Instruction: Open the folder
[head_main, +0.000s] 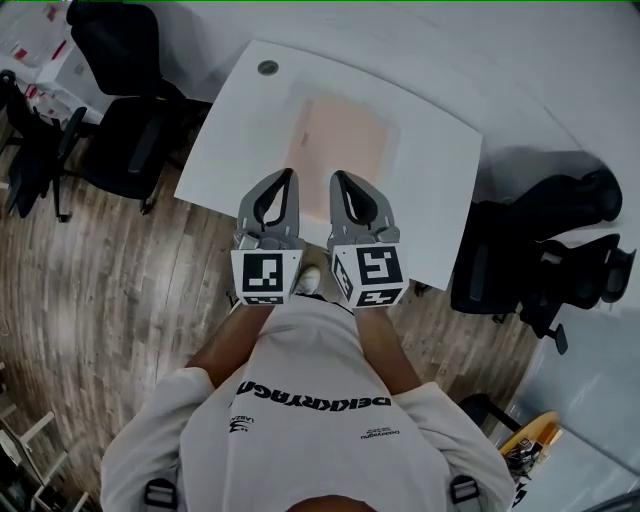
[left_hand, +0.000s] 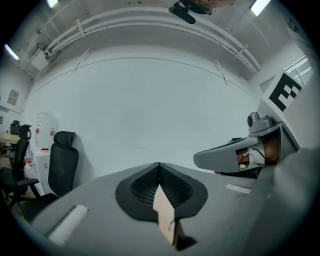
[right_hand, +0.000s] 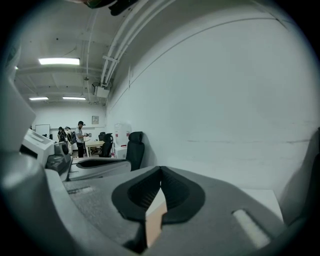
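Folder (head_main: 345, 140), a flat pale-pink rectangle, lies on the smooth white table (head_main: 435, 190); left tool (head_main: 289, 175) and right tool (head_main: 337, 177) hover over it, each pressed together.

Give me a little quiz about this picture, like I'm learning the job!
1. True or false: the folder lies flat on the table.
2. The right gripper has its fingers: A) wide open, B) shut, C) holding a cup.
3. Fill in: the chairs beside the table are ____ in colour.
Key: 1 true; 2 B; 3 black.
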